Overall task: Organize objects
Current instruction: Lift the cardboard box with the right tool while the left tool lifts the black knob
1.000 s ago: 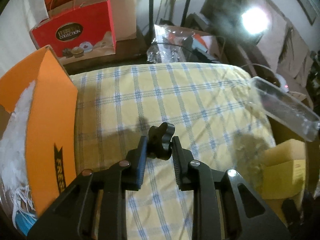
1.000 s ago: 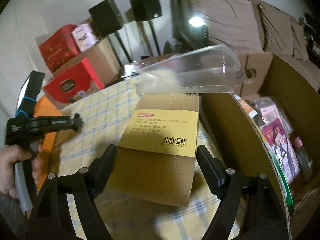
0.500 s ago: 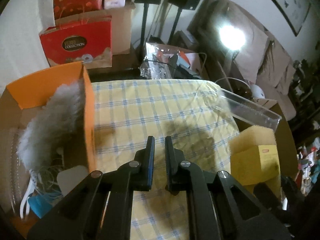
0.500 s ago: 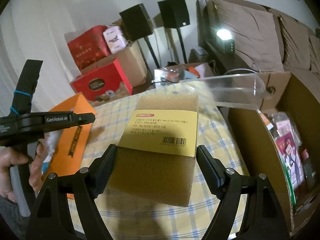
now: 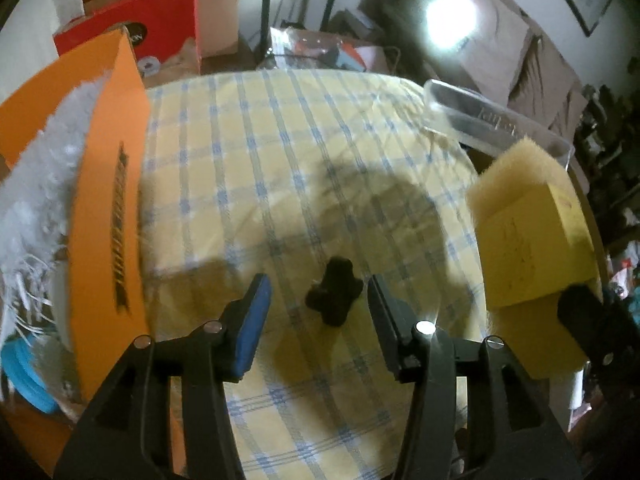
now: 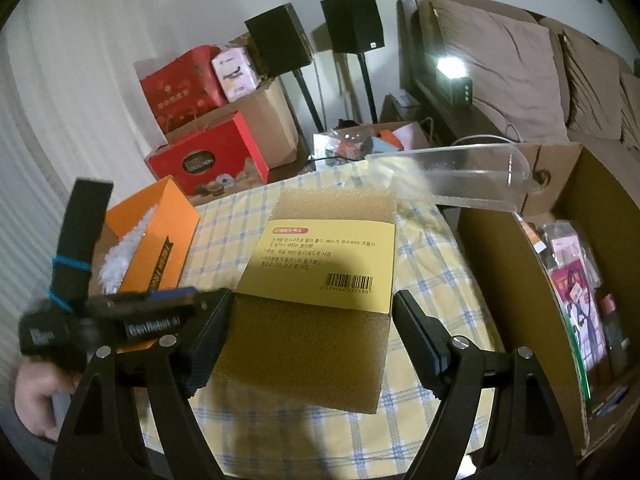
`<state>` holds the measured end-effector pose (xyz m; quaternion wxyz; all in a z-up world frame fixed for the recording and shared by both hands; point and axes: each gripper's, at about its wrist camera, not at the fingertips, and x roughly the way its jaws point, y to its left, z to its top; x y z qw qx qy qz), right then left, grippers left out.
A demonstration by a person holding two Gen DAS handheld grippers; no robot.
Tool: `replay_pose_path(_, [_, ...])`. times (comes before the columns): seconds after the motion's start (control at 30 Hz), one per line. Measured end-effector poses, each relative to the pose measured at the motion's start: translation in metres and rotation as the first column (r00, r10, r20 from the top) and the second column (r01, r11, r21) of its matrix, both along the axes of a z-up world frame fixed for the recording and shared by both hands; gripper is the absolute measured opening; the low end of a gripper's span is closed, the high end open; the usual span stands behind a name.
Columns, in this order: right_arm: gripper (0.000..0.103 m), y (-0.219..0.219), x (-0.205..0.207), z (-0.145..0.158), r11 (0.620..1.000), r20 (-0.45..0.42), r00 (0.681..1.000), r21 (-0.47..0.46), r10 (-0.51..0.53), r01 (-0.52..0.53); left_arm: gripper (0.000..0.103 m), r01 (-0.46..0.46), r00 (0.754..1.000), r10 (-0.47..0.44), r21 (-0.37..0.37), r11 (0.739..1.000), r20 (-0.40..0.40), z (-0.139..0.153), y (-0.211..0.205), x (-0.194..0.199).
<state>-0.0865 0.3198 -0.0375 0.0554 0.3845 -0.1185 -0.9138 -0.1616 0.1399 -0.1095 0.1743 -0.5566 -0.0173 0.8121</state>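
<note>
A small black knob (image 5: 335, 295) lies on the yellow checked cloth (image 5: 280, 152). My left gripper (image 5: 318, 300) is open, its jaws on either side of the knob without touching it. My right gripper (image 6: 312, 320) is shut on a yellow sponge with a paper label (image 6: 320, 276) and holds it above the cloth. The sponge also shows at the right of the left wrist view (image 5: 528, 236). The left gripper shows blurred at the left of the right wrist view (image 6: 152, 312).
An orange box (image 5: 104, 216) with white fluffy stuff (image 5: 36, 184) and a blue item stands at the table's left. A clear plastic tray (image 6: 456, 178) juts over the far right edge. An open cardboard box (image 6: 520, 280) with packets stands at the right. Red gift boxes (image 6: 208, 160) stand behind.
My left gripper, shut on the black knob a second ago, shows shut and empty half a second ago, and now stands open around the knob on the cloth. The right gripper has kept hold of the sponge.
</note>
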Motion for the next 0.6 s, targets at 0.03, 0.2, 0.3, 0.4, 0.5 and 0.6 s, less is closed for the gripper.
replay_pose_path(0.03, [0.081, 0.001, 0.0, -0.001, 1.0, 0.002, 1.0, -0.001, -0.001, 0.001, 0.047, 0.002, 1.0, -0.002, 0.002, 1.0, 0.001, -0.002, 0.001, 0.001])
replay_pose_path(0.2, [0.081, 0.004, 0.0, -0.005, 1.0, 0.011, 1.0, -0.004, -0.002, 0.002, 0.022, 0.015, 1.0, -0.015, 0.02, 1.0, 0.022, -0.014, 0.005, 0.004])
replay_pose_path(0.3, [0.081, 0.004, -0.001, -0.007, 1.0, 0.02, 1.0, -0.003, 0.0, 0.0, 0.017, 0.02, 1.0, -0.02, 0.035, 0.999, 0.006, -0.014, 0.005, 0.007])
replay_pose_path(0.4, [0.081, 0.005, 0.0, -0.009, 1.0, 0.022, 1.0, -0.005, 0.001, -0.001, 0.013, 0.026, 1.0, -0.026, 0.062, 0.998, -0.002, -0.009, 0.004, 0.01])
replay_pose_path(0.5, [0.081, 0.003, -0.001, -0.009, 1.0, 0.021, 1.0, -0.007, 0.006, -0.006, 0.01, 0.033, 0.999, -0.033, 0.069, 0.997, -0.012, -0.003, 0.005, 0.011])
replay_pose_path(0.6, [0.081, 0.0, 0.0, -0.006, 1.0, 0.014, 1.0, -0.006, 0.019, -0.019, 0.009, 0.036, 0.999, -0.034, 0.081, 0.996, -0.027, 0.006, 0.003, 0.011])
